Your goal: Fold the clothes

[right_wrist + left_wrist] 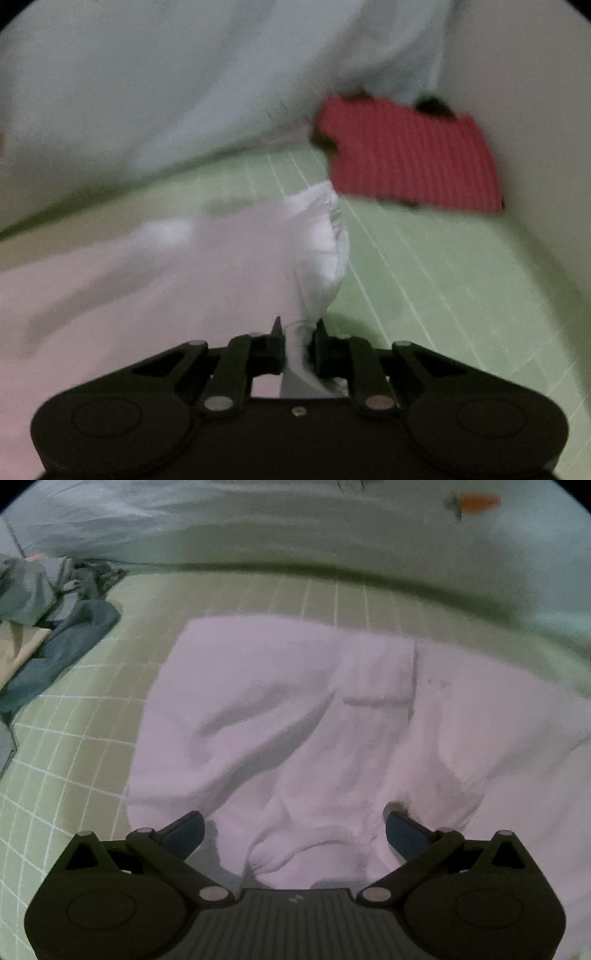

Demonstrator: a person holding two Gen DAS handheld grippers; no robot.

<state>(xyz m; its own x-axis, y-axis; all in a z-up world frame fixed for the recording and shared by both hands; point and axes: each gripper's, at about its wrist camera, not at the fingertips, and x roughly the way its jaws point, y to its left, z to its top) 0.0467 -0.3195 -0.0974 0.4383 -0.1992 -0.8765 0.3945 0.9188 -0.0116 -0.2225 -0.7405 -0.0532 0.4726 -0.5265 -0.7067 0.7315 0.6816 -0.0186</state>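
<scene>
A white garment (pixel 295 716) lies rumpled on the green gridded mat (pixel 66 760). My left gripper (pixel 295 823) is open, its jaws wide apart over the garment's near edge, with a bunched fold between them. In the right wrist view my right gripper (pixel 298 341) is shut on a lifted edge of the white garment (pixel 317 240), which rises in a ridge ahead of the fingers. The view is blurred.
A pile of dark blue and grey clothes (pixel 62 635) lies at the mat's left edge. A red striped folded garment (pixel 410 155) sits at the mat's far right corner. Pale sheeting (pixel 166 92) hangs behind the mat. An orange mark (pixel 476 502) shows at the top right.
</scene>
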